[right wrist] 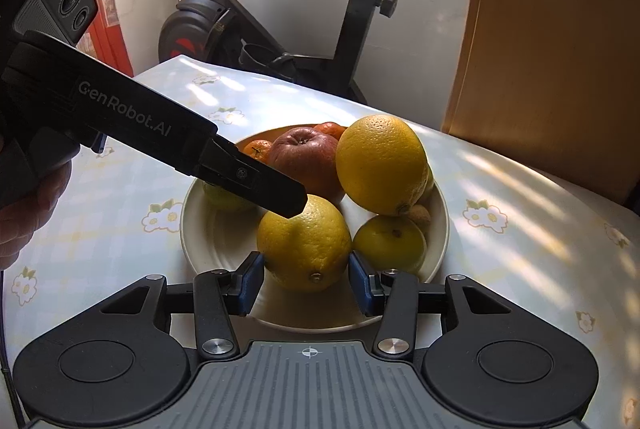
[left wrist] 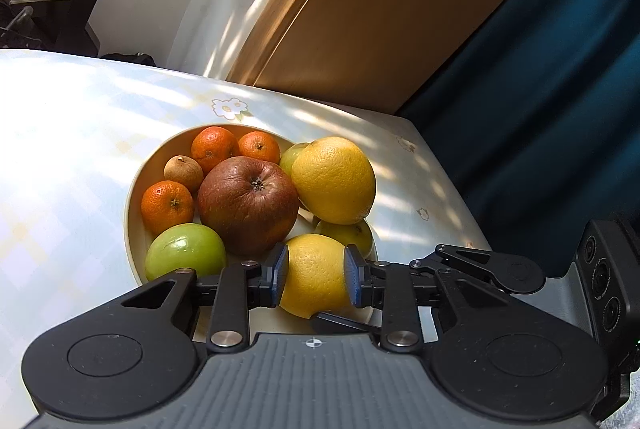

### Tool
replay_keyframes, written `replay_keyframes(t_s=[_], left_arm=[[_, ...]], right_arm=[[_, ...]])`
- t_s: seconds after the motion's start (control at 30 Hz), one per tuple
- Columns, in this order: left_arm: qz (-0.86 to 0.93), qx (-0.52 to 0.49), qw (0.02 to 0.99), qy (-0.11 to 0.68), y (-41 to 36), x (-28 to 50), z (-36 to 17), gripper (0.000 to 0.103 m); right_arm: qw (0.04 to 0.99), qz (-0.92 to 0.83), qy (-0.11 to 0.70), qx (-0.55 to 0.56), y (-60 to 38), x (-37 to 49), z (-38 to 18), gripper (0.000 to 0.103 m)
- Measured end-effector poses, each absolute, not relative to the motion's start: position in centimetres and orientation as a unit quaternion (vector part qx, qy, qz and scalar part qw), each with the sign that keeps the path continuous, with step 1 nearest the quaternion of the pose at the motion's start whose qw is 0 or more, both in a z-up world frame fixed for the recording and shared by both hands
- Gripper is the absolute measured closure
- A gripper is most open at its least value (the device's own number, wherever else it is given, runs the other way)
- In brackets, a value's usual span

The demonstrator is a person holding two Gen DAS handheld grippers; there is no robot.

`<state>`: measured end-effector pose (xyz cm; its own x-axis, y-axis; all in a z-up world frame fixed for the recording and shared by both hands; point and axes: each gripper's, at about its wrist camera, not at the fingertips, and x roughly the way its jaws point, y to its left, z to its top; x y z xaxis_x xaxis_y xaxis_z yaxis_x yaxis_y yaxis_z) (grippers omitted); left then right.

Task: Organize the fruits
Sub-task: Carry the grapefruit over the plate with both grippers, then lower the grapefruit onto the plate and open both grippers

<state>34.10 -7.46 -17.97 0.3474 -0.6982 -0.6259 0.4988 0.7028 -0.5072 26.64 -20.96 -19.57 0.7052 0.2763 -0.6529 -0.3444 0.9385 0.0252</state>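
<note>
A cream bowl (left wrist: 134, 185) on the flowered tablecloth holds a red apple (left wrist: 248, 203), a green apple (left wrist: 184, 255), three tangerines (left wrist: 167, 205), a small brown fruit (left wrist: 183, 173) and yellow citrus fruits. My left gripper (left wrist: 316, 275) is shut on a yellow citrus (left wrist: 314, 277) at the bowl's near rim. In the right wrist view that same citrus (right wrist: 304, 249) sits in the bowl (right wrist: 440, 213) with the left gripper's finger (right wrist: 280, 191) on top. My right gripper (right wrist: 306, 287) is open, its pads on either side of this citrus, apart from it. A second large yellow citrus (right wrist: 380, 165) rests higher on the pile.
An exercise bike (right wrist: 280, 9) stands behind the table. A wooden panel (right wrist: 560, 49) is at the right, and a dark blue curtain (left wrist: 540, 89) hangs past the table edge (left wrist: 440, 165). The person's hand (right wrist: 28, 213) holds the left gripper.
</note>
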Motion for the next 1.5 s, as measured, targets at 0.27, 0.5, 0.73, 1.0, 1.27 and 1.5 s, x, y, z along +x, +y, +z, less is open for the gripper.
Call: replay_keyframes(t_s=[0.27,0.5,0.73,1.0,1.27,1.5], left_arm=[[-0.361,-0.112,0.820,0.430,-6.4,34.1,-17.5,0.071],[-0.358,-0.092,0.827,0.424,-6.2,33.4,-17.3,0.071],[-0.349,-0.084,0.833,0.422,-5.8,32.9,-17.0,0.071],[-0.322,-0.075,0.849,0.413,-5.0,32.3,-16.1,0.071],[-0.292,-0.048,0.863,0.409,-4.2,30.7,-15.6,0.071],[-0.259,-0.020,0.882,0.393,-3.4,28.2,-14.5,0.071]], right_arm=[[0.924,0.165,0.340,-0.065,-20.7,26.5,-19.7,0.060],[0.922,0.160,0.345,-0.074,-20.7,26.1,-19.7,0.060],[0.920,0.152,0.355,-0.058,-20.9,26.4,-19.5,0.059],[0.922,0.151,0.353,-0.044,-22.0,24.8,-18.7,0.059],[0.927,0.141,0.346,-0.033,-22.7,22.9,-18.0,0.059],[0.934,0.138,0.330,-0.010,-23.9,20.2,-17.1,0.059]])
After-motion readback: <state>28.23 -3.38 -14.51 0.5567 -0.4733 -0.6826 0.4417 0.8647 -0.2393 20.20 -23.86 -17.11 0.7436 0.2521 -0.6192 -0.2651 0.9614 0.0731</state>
